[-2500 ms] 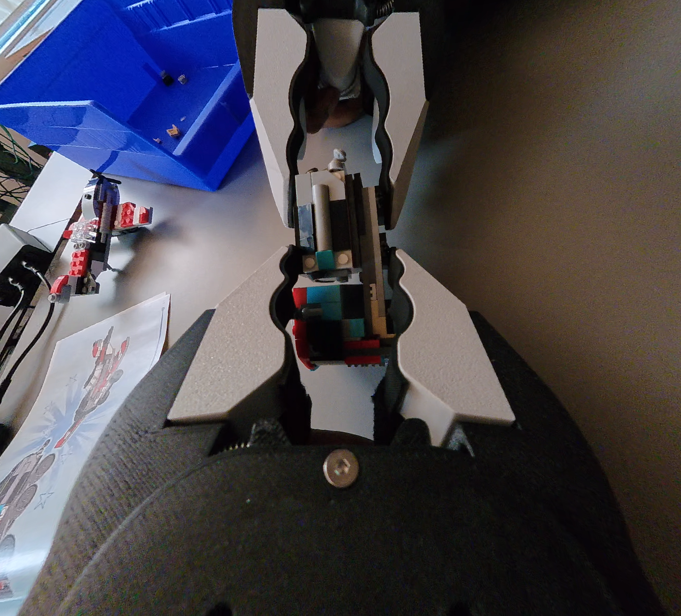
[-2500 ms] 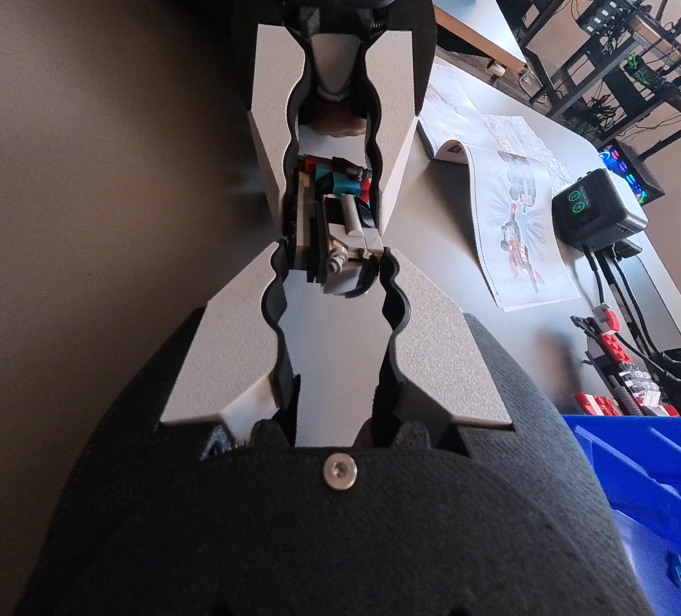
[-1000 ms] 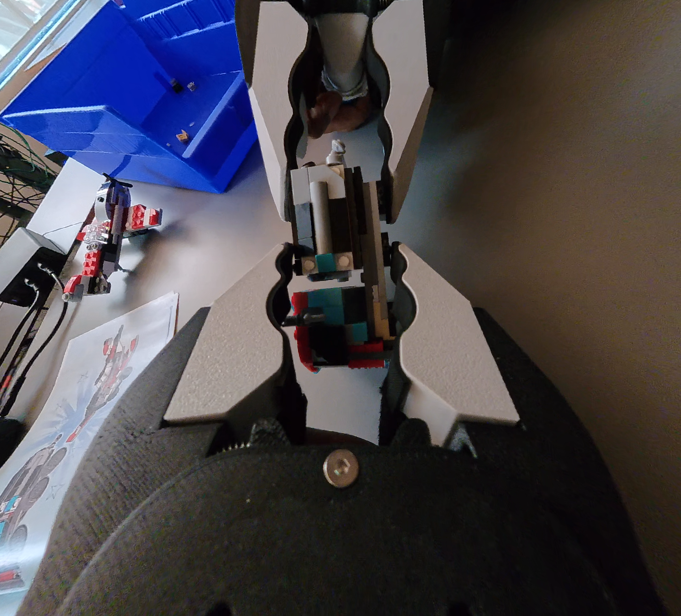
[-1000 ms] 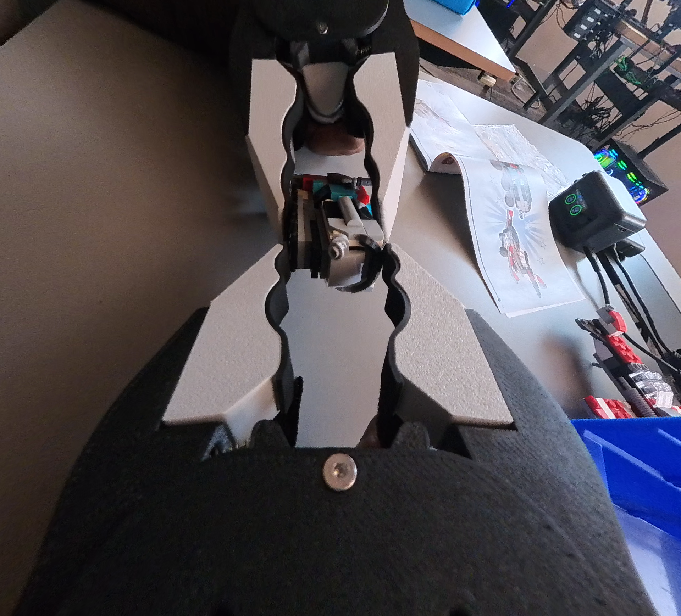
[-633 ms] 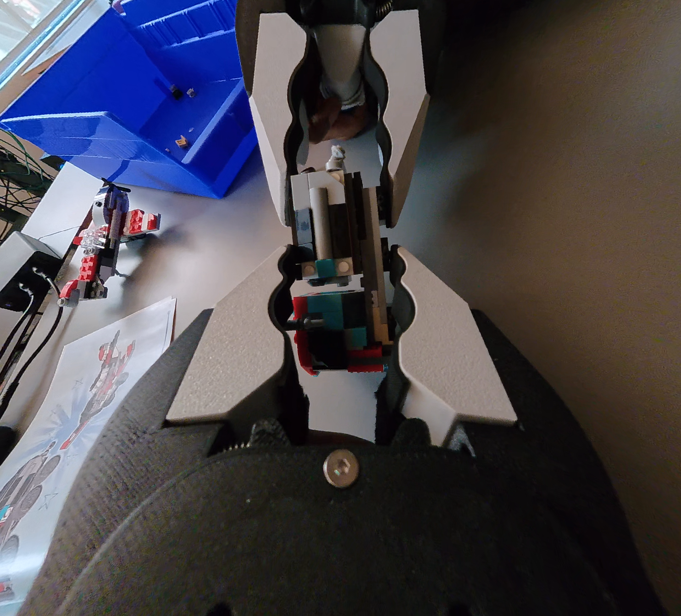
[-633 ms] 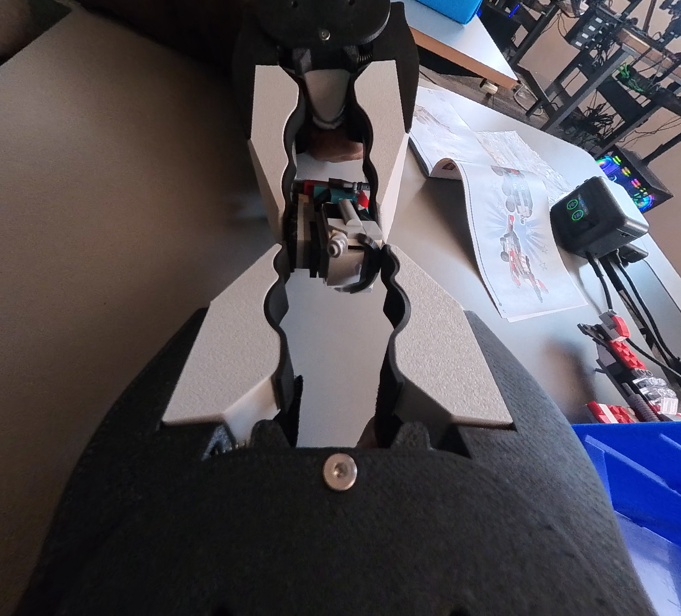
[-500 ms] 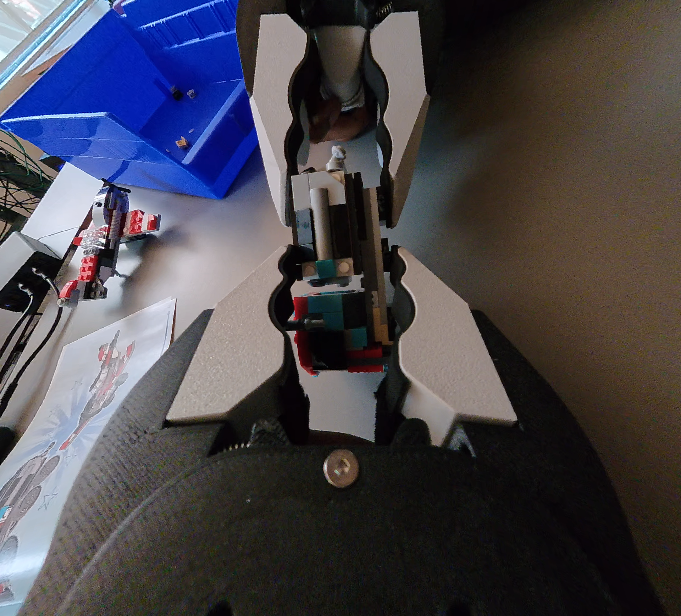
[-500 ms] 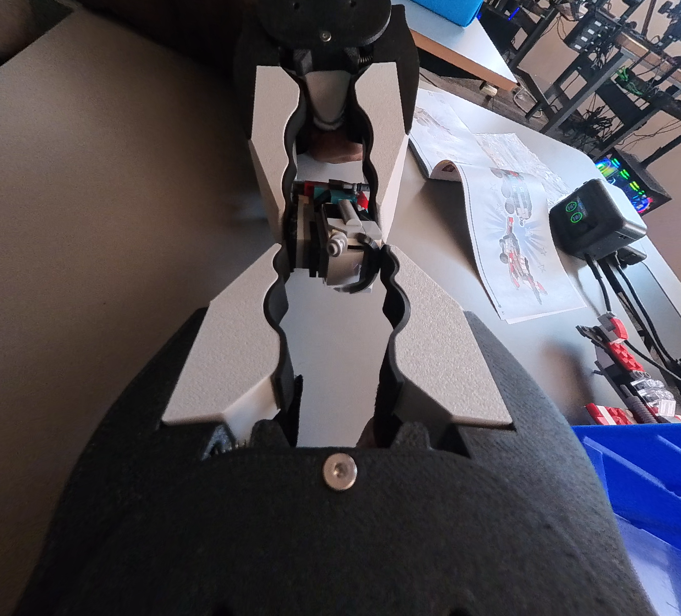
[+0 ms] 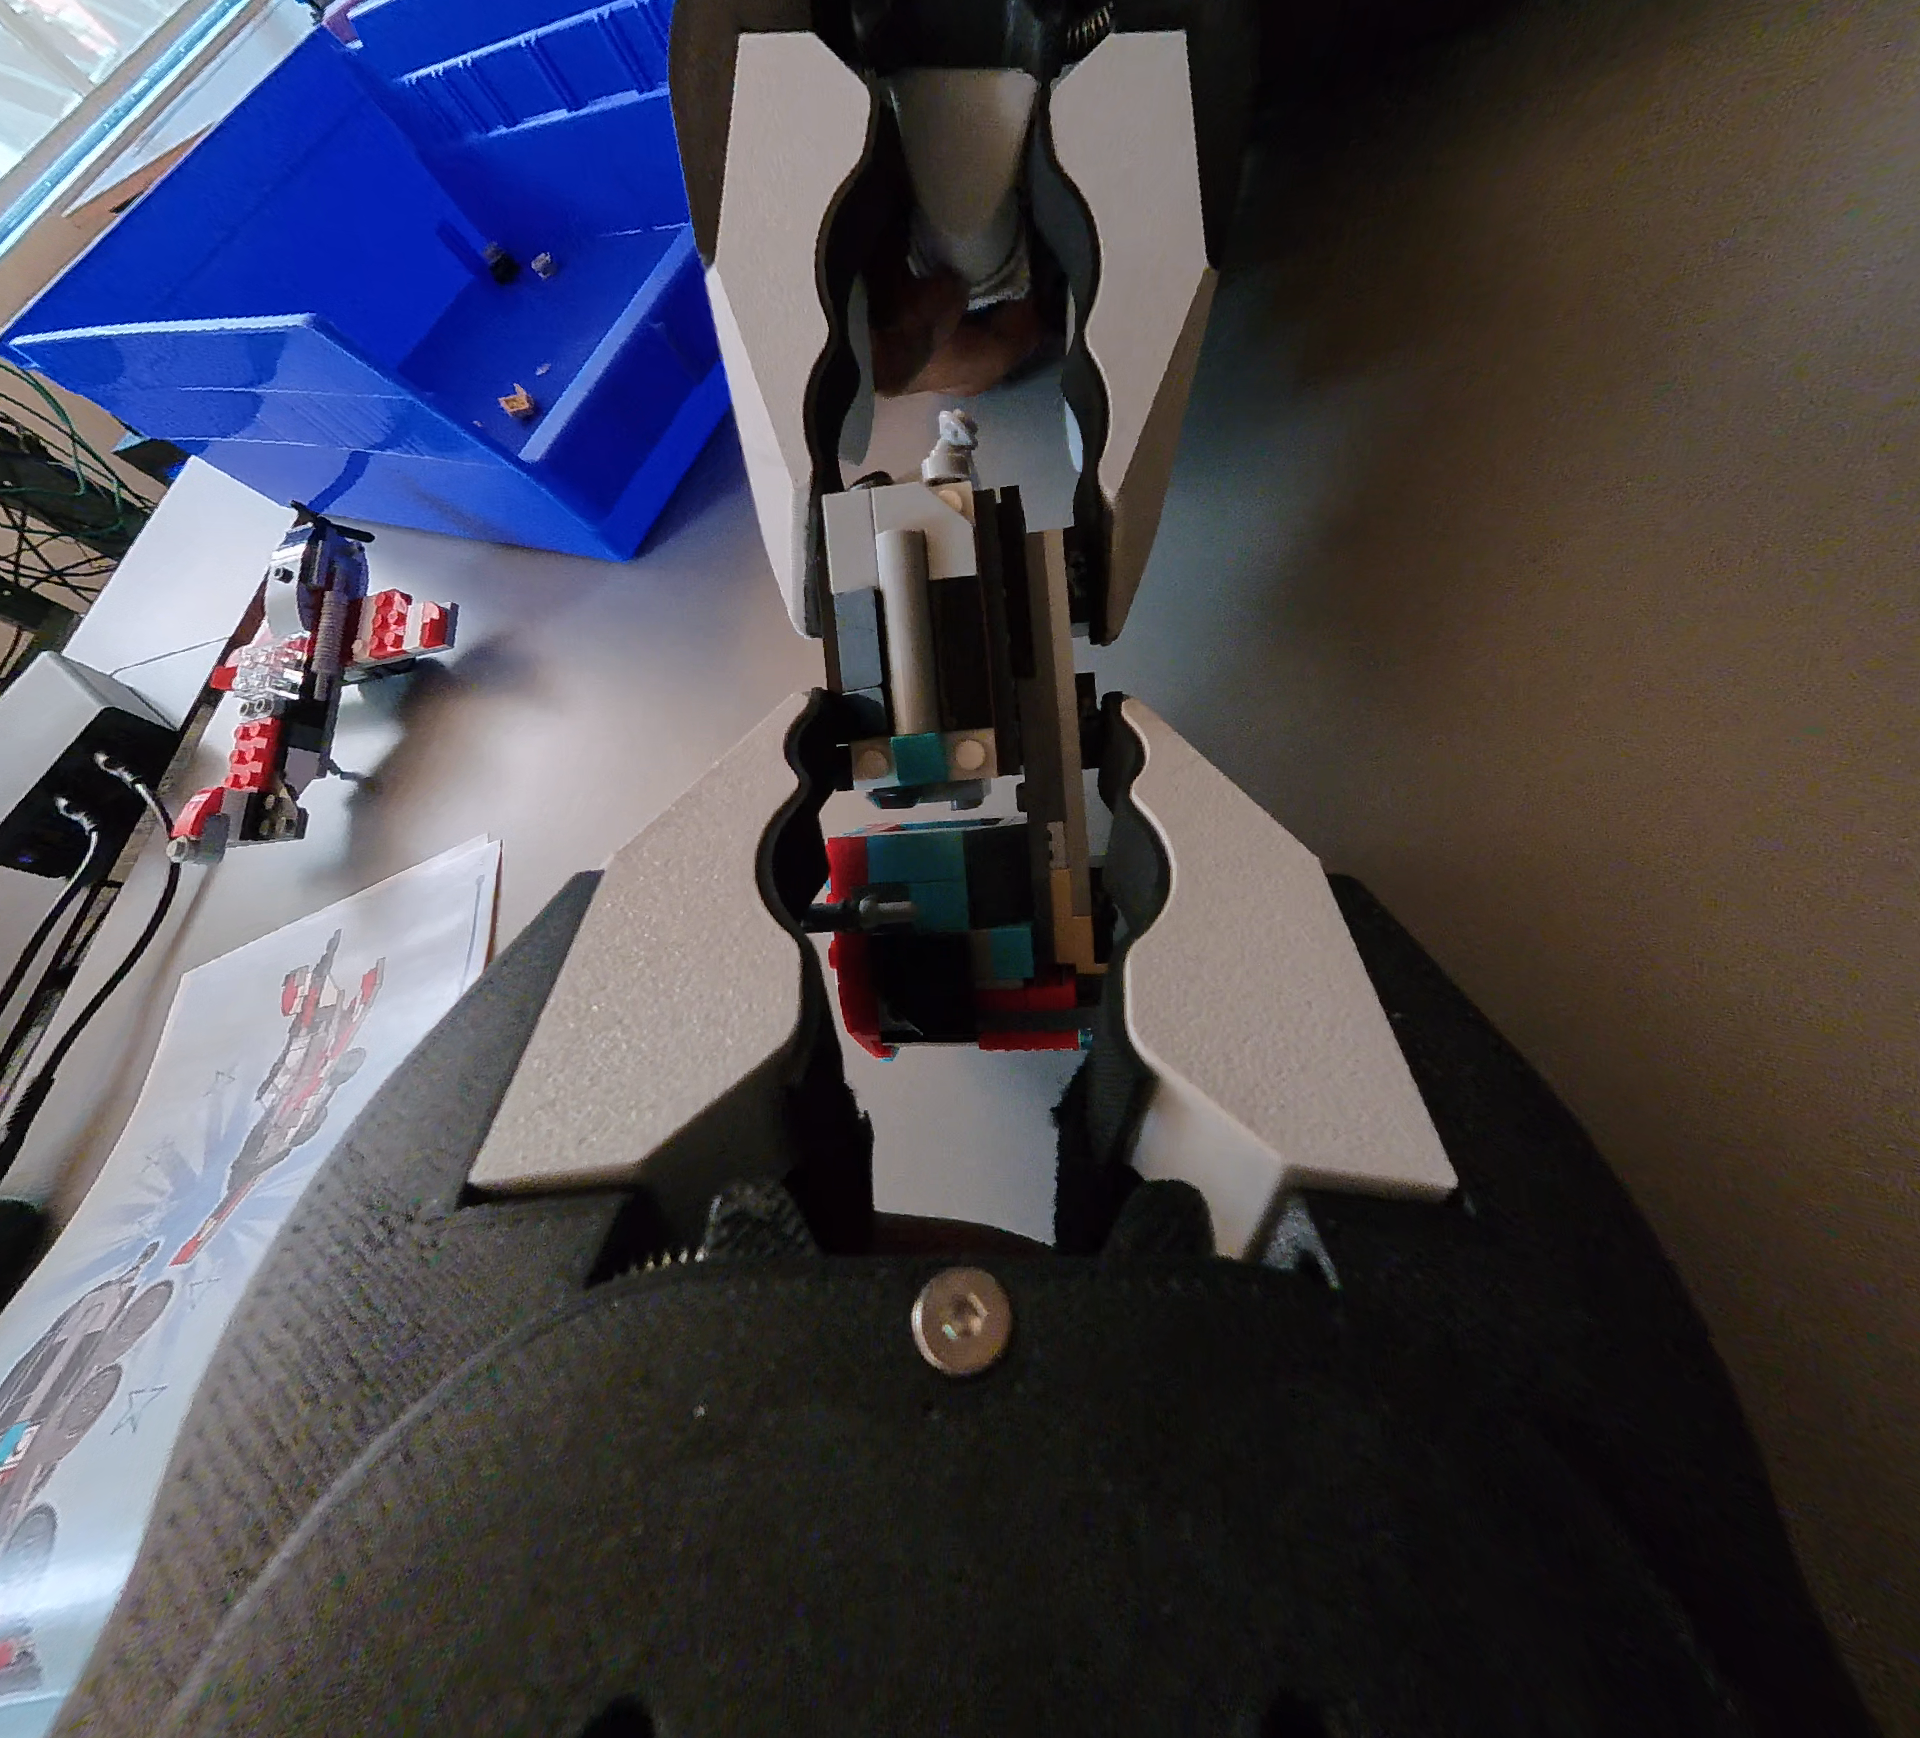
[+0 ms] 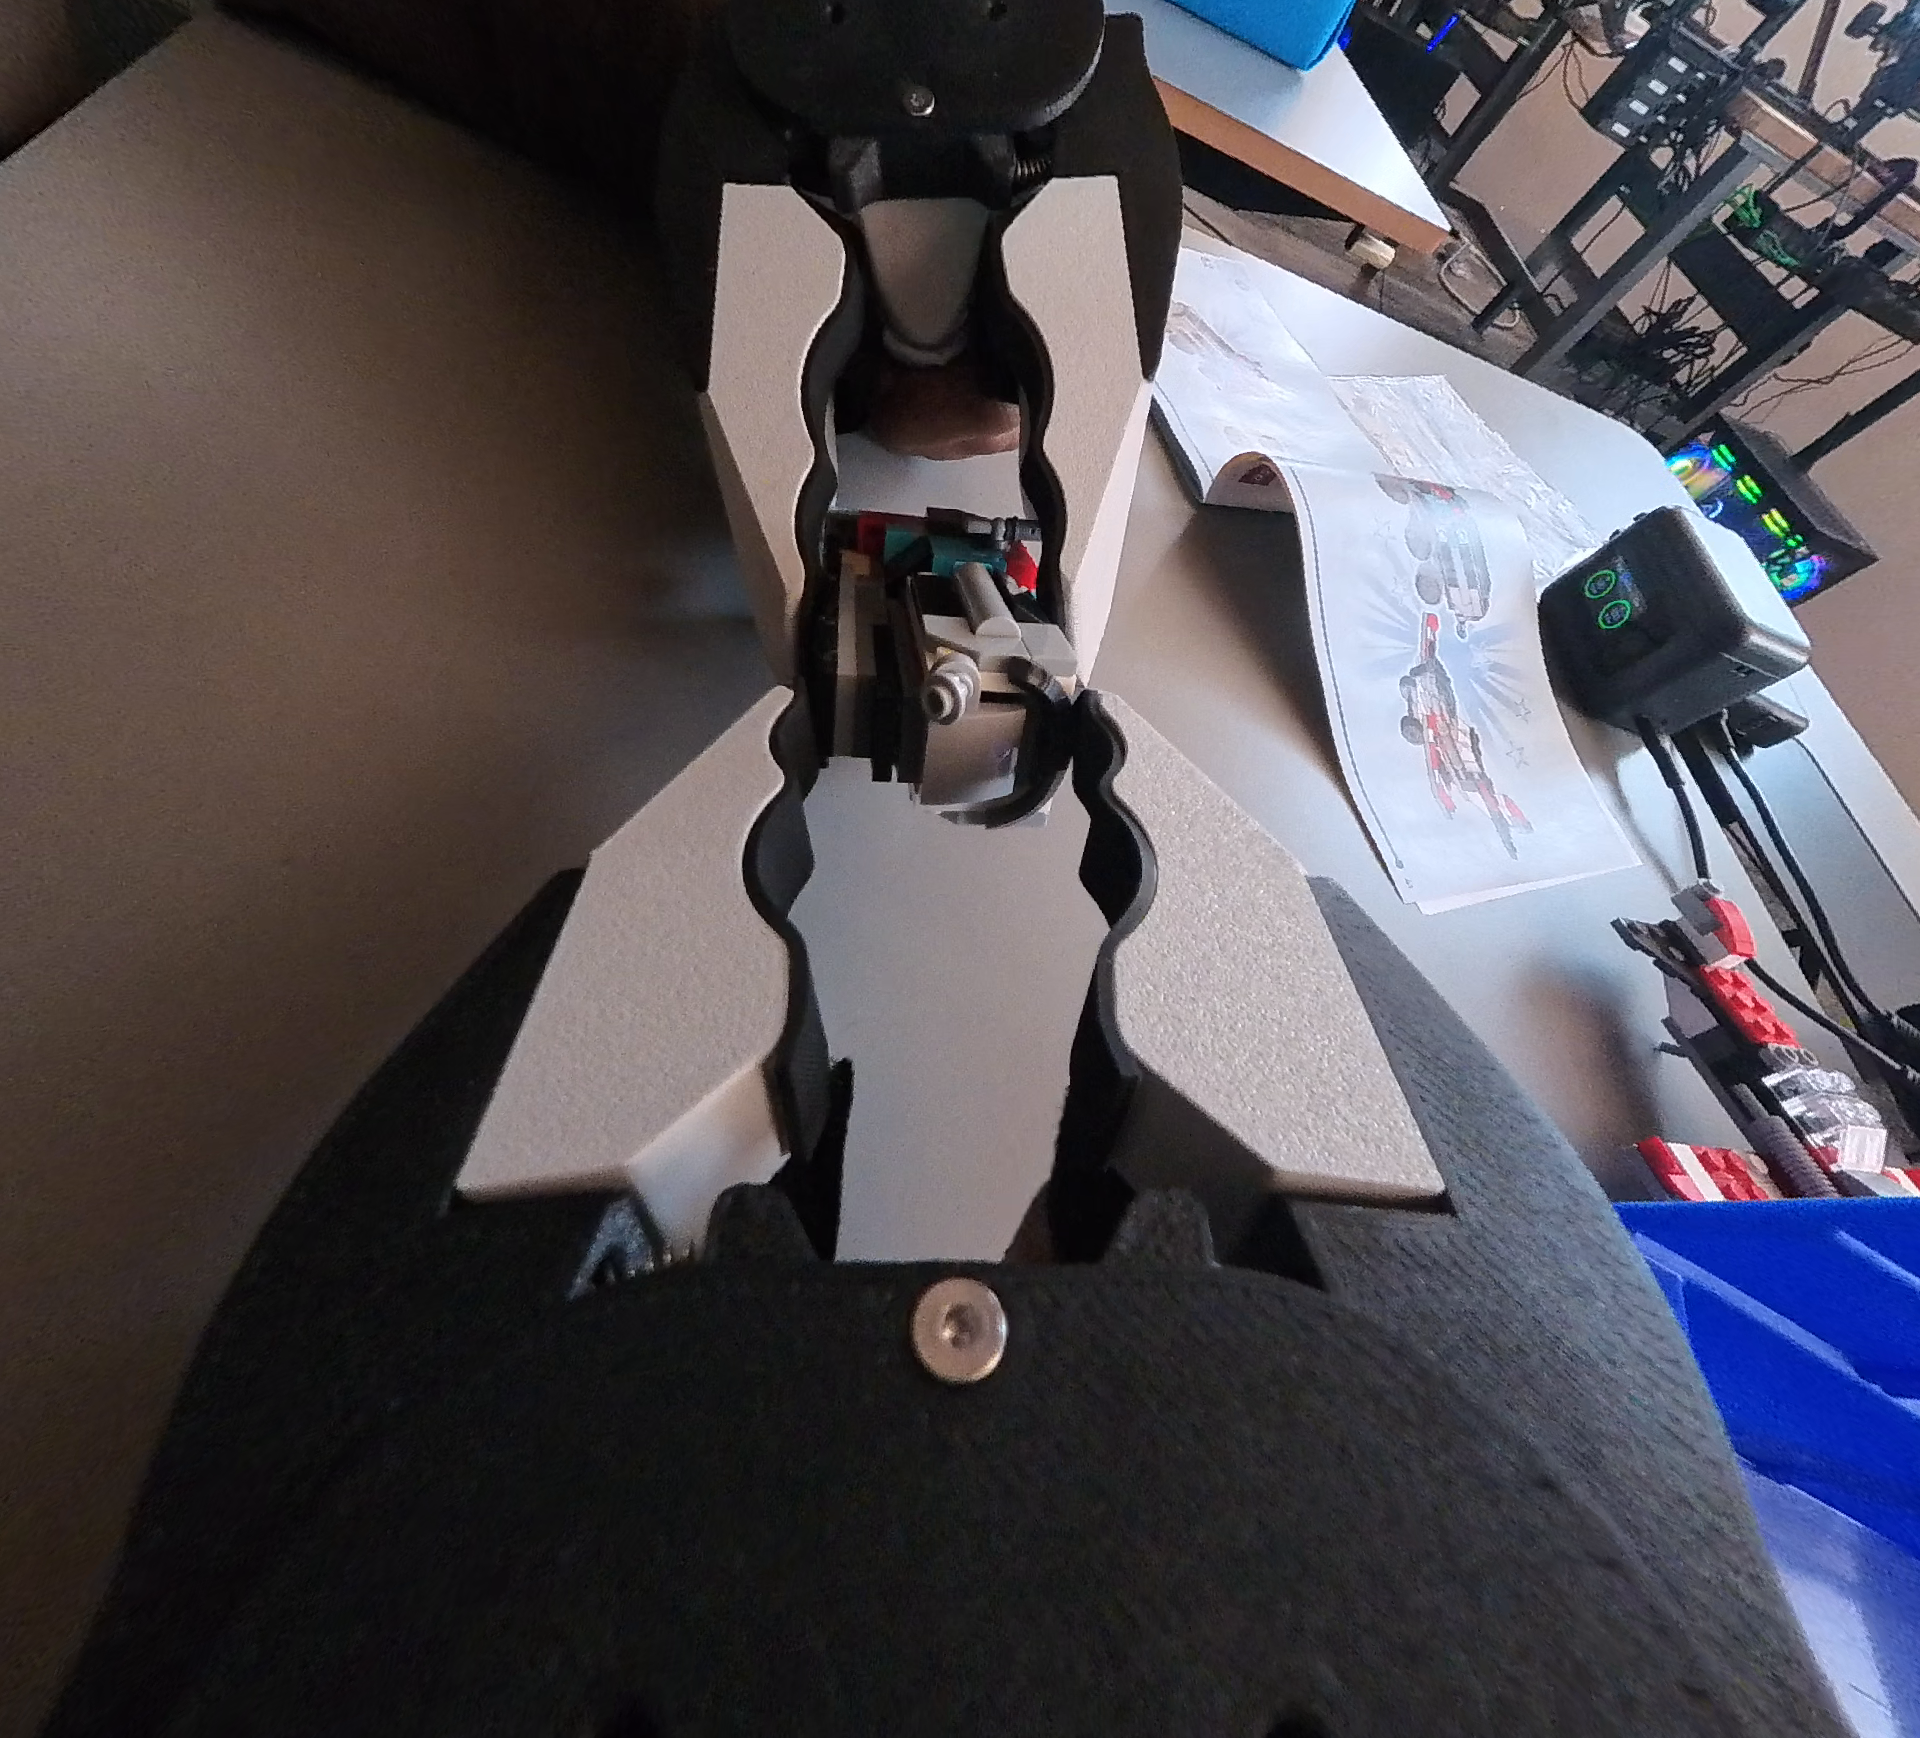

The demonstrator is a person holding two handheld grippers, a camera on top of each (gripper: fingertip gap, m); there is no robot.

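Observation:
A small brick model (image 9: 956, 649) of grey, black, teal and red bricks hangs above the table, held between both grippers, which meet tip to tip. My left gripper (image 9: 961, 722) is shut on the model's red, teal and black end. My right gripper (image 10: 940, 722) is shut on the model's grey and white end (image 10: 935, 701). In the left wrist view the right gripper (image 9: 956, 608) reaches in from the top. In the right wrist view the left gripper (image 10: 935, 618) reaches in from the top.
A blue bin (image 9: 312, 234) stands at the back left, also low right in the right wrist view (image 10: 1787, 1376). A red brick model (image 9: 312, 660), an instruction sheet (image 9: 260, 1117), an open booklet (image 10: 1455, 701) and a black box with cables (image 10: 1662, 628) lie on the grey table (image 9: 582, 649). The grippers are tip to tip, or close to it.
Both grippers have kept their hold on the model. The left pads closed a little tighter on it. The pair tilted and drifted slightly, so the background shifted in both views.

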